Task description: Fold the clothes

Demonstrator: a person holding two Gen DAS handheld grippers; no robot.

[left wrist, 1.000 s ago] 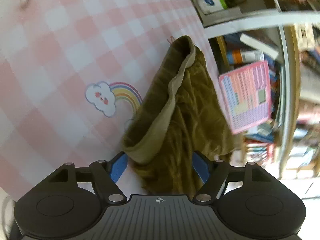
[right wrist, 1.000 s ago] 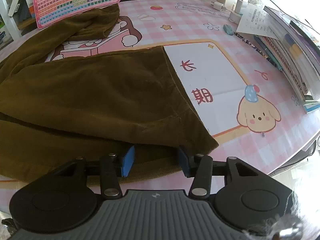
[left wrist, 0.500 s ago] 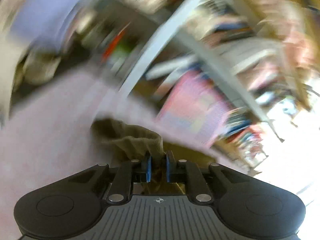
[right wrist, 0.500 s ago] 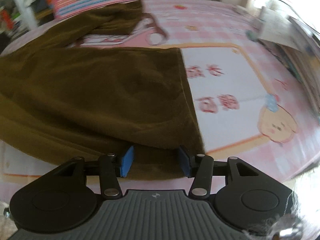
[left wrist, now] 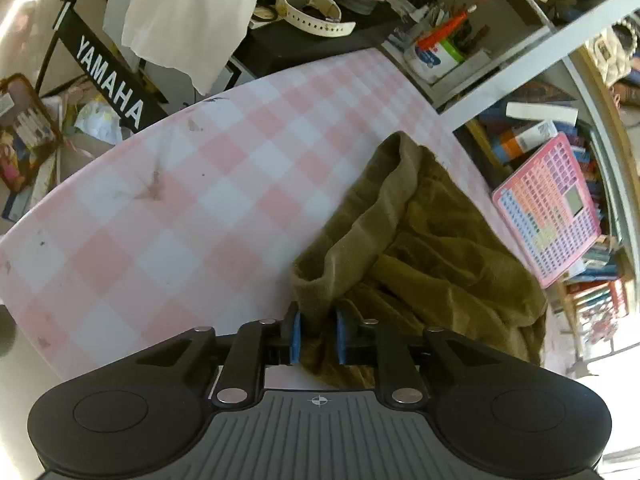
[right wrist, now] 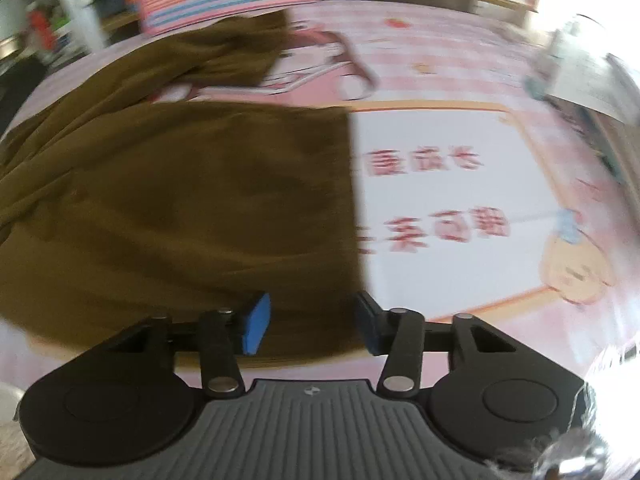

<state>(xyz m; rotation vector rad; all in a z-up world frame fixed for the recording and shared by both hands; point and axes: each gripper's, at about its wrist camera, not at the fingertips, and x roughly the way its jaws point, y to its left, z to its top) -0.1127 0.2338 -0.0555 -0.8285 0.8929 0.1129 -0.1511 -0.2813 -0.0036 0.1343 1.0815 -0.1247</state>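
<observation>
The left gripper [left wrist: 317,334] has a rolled fold of the olive-brown garment [left wrist: 432,248] between its blue pads [left wrist: 295,336], the jaws narrow and just easing open, the cloth filling the gap. From there the fabric trails away in a bunched ridge across the pink checked table [left wrist: 192,200]; its far side drops over the table's edge and is hidden. A pink keyboard toy [left wrist: 552,208] leans by the bookshelf beyond, and a stand marked YAMAHA [left wrist: 110,80] is cut off at the frame's left. In the right wrist view, heavily blurred, the same garment [right wrist: 180,208] lies spread flat over the table's left part. The right gripper [right wrist: 312,326] hovers at its near hem with jaws moderately wide and closing; whether cloth lies between the pads cannot be made out. The printed characters and cartoon dog [right wrist: 576,272] are smeared.
</observation>
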